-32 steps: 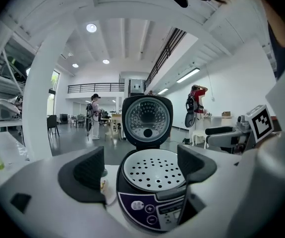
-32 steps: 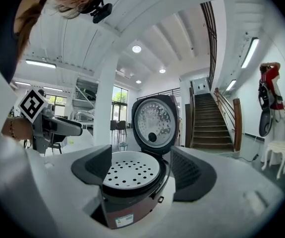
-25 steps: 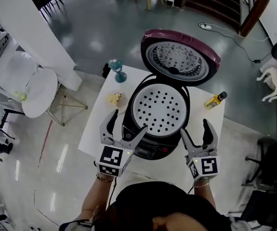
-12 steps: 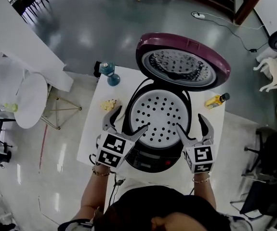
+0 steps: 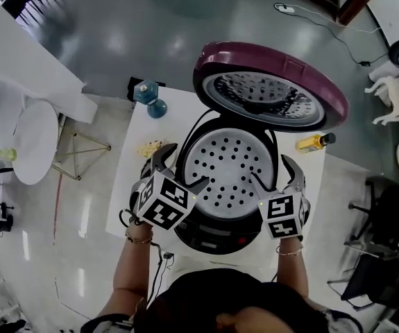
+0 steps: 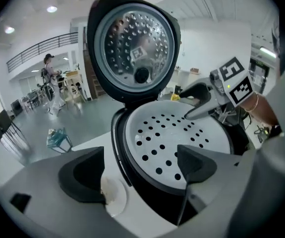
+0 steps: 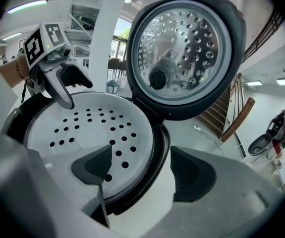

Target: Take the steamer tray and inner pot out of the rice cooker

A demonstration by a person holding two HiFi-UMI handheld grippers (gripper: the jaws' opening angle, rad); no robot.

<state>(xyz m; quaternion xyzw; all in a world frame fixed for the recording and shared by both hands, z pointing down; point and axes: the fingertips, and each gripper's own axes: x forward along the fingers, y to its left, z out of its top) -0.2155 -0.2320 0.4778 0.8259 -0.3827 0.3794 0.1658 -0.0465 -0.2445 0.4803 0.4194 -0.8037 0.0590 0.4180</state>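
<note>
There is one rice cooker (image 5: 213, 231), one steamer tray (image 5: 228, 172), one teal glass object (image 5: 147, 96) at upper left, one yellow bottle (image 5: 313, 142) at right, one small plate (image 5: 149, 148), two tables, the square table (image 5: 178, 116) and the round table (image 5: 32, 141), and two grippers, the left gripper (image 5: 184, 168) and the right gripper (image 5: 272, 171).

Access to the rice cooker (image 5: 216, 229) is open from above and from its front. The rear is blocked: the lid (image 5: 255, 55) stands raised behind the mouth and leans over its back edge. The steamer tray (image 5: 228, 165) fills the mouth, with only a thin dark ring between tray edge and cooker rim.

Left of cooker: a plate (image 5: 150, 148) just beside the wall, a teal object (image 5: 148, 97) farther back, bare tabletop (image 5: 131, 193) toward the front.

Right of cooker: a yellow bottle (image 5: 313, 143) near the back, a narrow bare strip frontward.

The left gripper (image 5: 183, 167) and right gripper (image 5: 271, 171) occupy both flanks. Their jaws are apart astride the rim, one over the tray and one outside the wall.
</note>
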